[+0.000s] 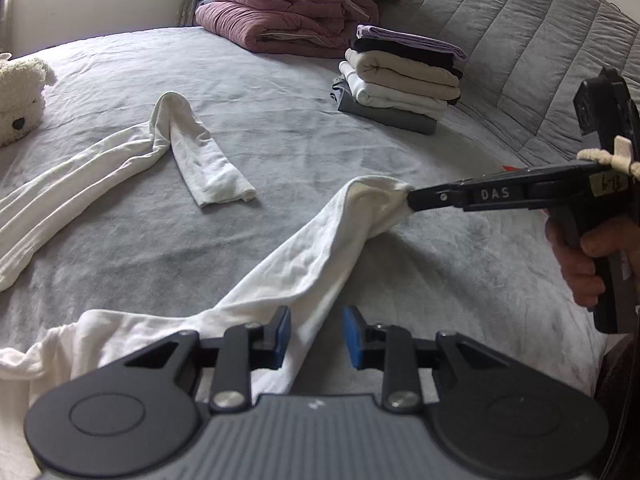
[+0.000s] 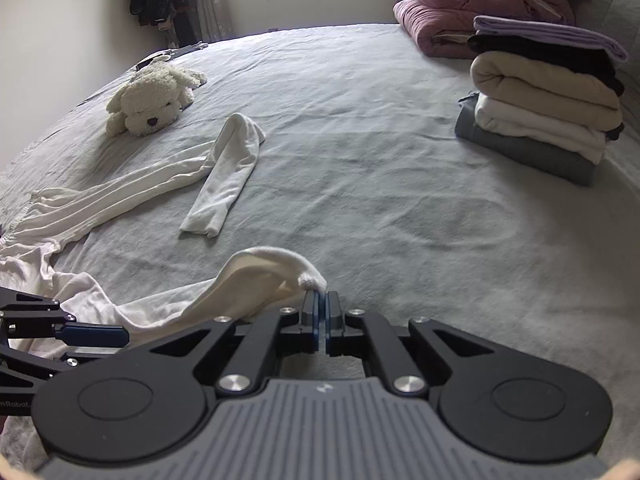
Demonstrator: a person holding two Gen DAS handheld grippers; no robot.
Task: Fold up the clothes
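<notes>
Above the bed, right gripper [image 2: 322, 300] angled downward, pinching white garment [image 2: 256, 276].

We list one white long-sleeved garment [image 1: 304, 248], thin knit, spread loosely and rumpled across the grey bed. Its far sleeve [image 2: 224, 184] lies flat on the bedding, bent back on itself at the elbow so the cuff end points toward us. Its near sleeve [image 2: 256, 276] is lifted off the bedding at the cuff and runs in a slack, creased band down to the body of the garment, which bunches at the lower left. We also list a stack of folded clothes [image 1: 400, 80], well apart near the headboard: lilac on top, then black, cream, white and grey.
</notes>
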